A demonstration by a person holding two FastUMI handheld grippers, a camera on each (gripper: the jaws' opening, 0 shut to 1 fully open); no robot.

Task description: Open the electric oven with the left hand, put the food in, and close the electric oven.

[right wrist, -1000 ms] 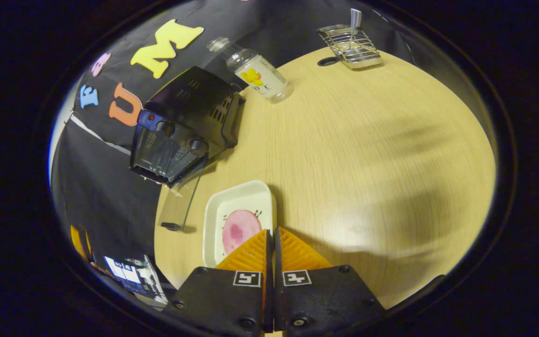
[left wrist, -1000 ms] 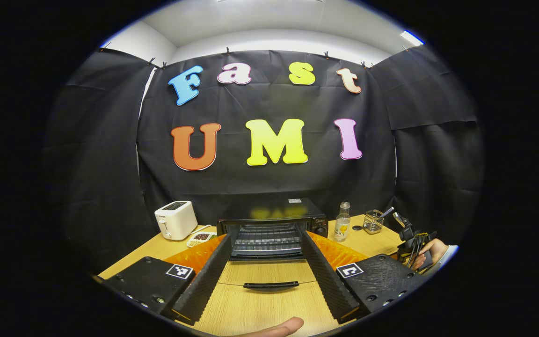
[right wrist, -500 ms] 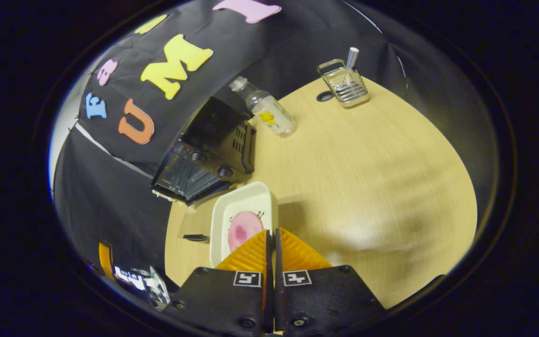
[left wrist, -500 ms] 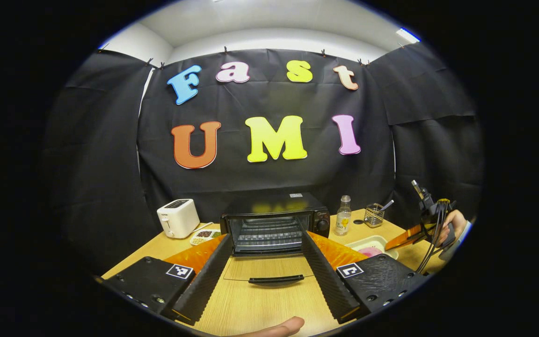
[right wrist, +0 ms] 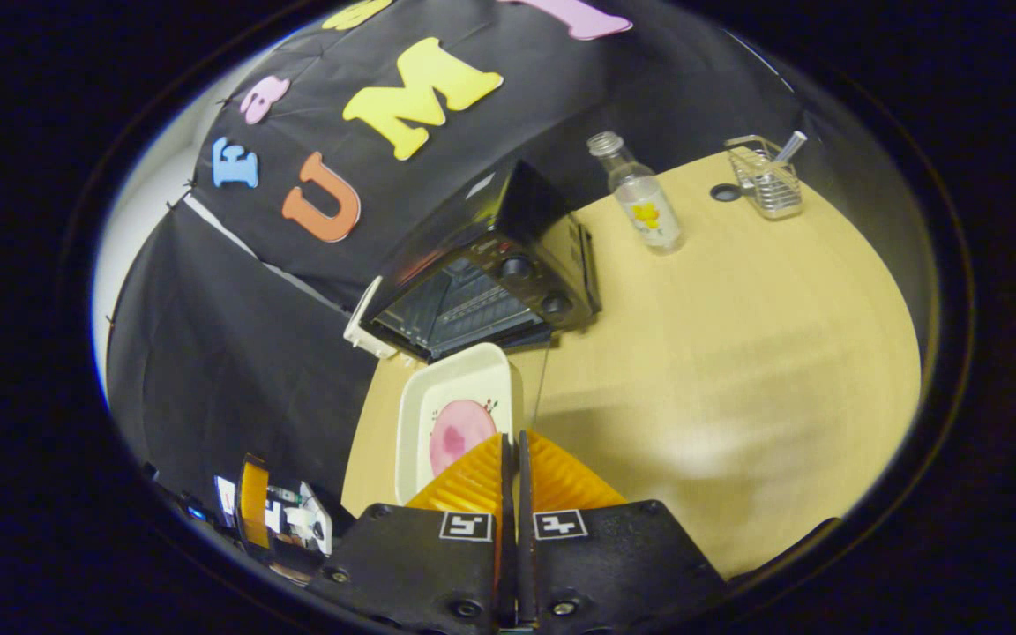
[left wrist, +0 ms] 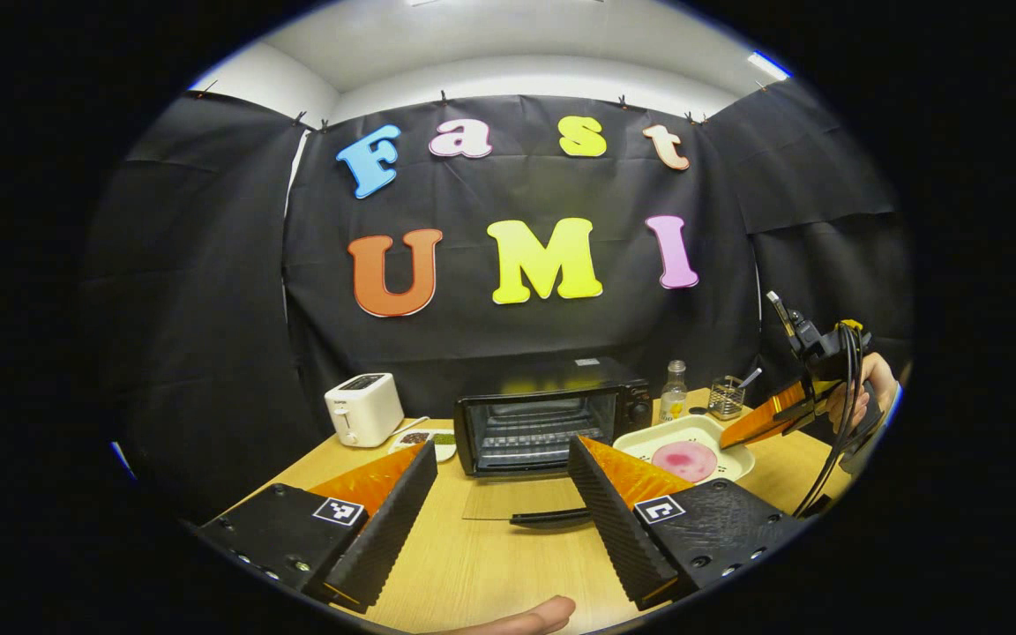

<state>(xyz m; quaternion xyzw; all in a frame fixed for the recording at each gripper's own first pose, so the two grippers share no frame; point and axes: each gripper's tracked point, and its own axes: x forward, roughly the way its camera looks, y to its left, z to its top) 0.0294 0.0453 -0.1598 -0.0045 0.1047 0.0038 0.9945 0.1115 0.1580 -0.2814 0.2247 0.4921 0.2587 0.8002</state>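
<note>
The oven (left wrist: 552, 414) is a black metal box standing open at the back middle of the pale wood-grain table (left wrist: 490, 564), with a wire rack inside and two round knobs down its right side. Its glass door (left wrist: 517, 504) lies flat toward the camera, clear enough that the wood shows through; its dark bar handle (left wrist: 552, 517) is partly hidden behind a finger of the left tool.

The food (right wrist: 455, 434) is a flat pink round on a white rectangular tray (right wrist: 437, 392) with rounded corners. The right tool (right wrist: 512, 459) holds the tray off the table just right of the oven's mouth, its ribbed orange fingers closed together on the tray's near rim, which they cover.

The left tool (left wrist: 499, 494) hovers low before the door, fingers spread wide, holding nothing.

Behind stand a white toaster (left wrist: 364, 409), a small dish (left wrist: 424, 438) with contents too small to make out, a clear bottle (right wrist: 640, 196) and a wire basket (right wrist: 764, 181).
</note>
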